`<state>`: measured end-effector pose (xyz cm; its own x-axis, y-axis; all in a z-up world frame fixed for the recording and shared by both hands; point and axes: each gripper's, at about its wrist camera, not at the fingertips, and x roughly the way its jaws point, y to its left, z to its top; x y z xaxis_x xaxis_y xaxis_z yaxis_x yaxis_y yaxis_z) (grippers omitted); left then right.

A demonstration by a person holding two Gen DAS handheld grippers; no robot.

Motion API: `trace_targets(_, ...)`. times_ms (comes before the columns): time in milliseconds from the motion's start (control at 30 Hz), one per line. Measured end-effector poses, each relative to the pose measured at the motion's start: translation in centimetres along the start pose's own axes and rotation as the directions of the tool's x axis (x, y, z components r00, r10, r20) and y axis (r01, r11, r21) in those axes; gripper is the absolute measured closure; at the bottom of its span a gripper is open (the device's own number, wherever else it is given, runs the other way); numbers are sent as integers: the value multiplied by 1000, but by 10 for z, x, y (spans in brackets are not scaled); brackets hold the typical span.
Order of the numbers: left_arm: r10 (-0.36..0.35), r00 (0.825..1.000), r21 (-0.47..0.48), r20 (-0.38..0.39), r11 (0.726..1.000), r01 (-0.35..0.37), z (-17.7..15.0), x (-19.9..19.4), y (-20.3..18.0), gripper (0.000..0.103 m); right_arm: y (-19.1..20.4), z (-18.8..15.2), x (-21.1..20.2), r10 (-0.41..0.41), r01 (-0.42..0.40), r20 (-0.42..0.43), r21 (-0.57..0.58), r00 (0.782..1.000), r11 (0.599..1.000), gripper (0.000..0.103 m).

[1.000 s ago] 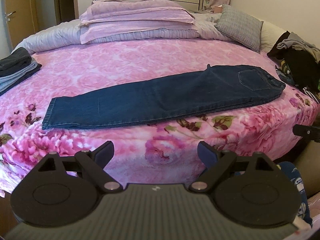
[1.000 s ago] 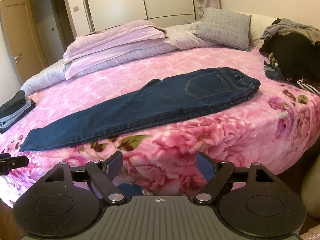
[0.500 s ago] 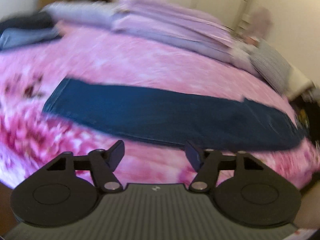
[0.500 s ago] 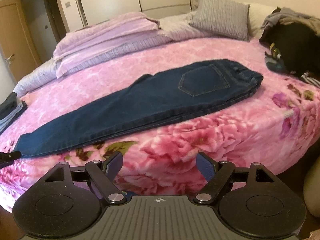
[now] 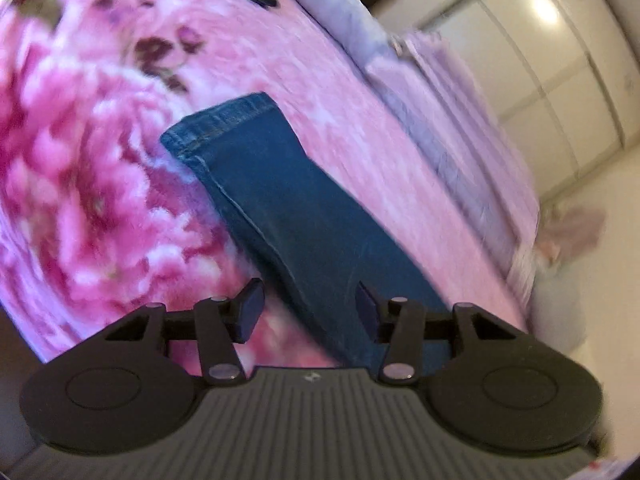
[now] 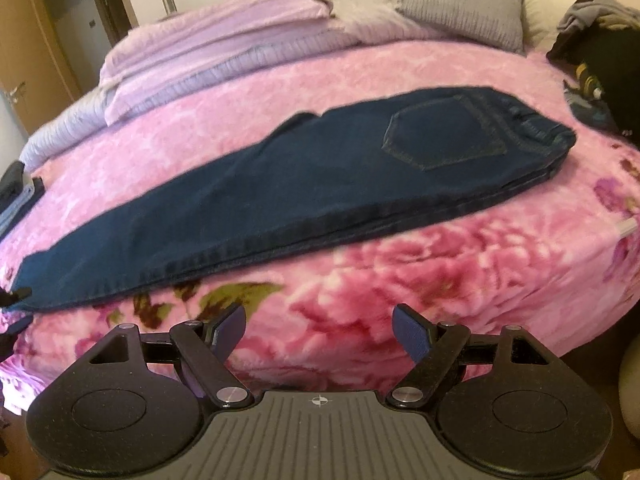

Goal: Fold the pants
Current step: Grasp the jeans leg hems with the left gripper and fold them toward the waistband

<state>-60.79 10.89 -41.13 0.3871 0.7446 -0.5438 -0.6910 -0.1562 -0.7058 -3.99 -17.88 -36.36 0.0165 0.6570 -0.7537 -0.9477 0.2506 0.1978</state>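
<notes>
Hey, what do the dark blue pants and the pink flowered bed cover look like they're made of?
The dark blue pants look like denim: matte, stiff weave, with contrast stitching around the back pocket and hem. The pink flowered bed cover appears to be plush fleece, its soft fuzzy pile catching light, though the exact fibre is unclear.

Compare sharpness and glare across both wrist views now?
Left wrist: motion-smeared, horizon rolled hard, jeans hem readable, glare spot on the wardrobe. Right wrist: mild blur, jeans pocket stitching clear, fisheye bows the floral blanket, no glare.
</notes>
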Motion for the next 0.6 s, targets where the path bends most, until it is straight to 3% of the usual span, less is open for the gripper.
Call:
trace_targets(133,-46,998,-101,42,994,50,5,11,11,58,6,-1,21,1,-1,-21,34,1000,999,26)
trace_targets(267,-57,994,-122,94,990,68,5,19,13,58,17,11,35,15,-15,7,42,1000,999,26)
trace_targets(367,-41,995,-79,90,996,48,6,18,11,61,33,20,42,32,-31,56,-23,998,999,26)
trace_targets(500,-14,997,-61,74,998,19,12,17,16,78,72,24,73,95,-93,5,-144,995,985,26)
trace_targets(600,-12,996,-56,84,998,17,14,21,16,75,119,25,96,141,-135,4,-283,990,949,26)
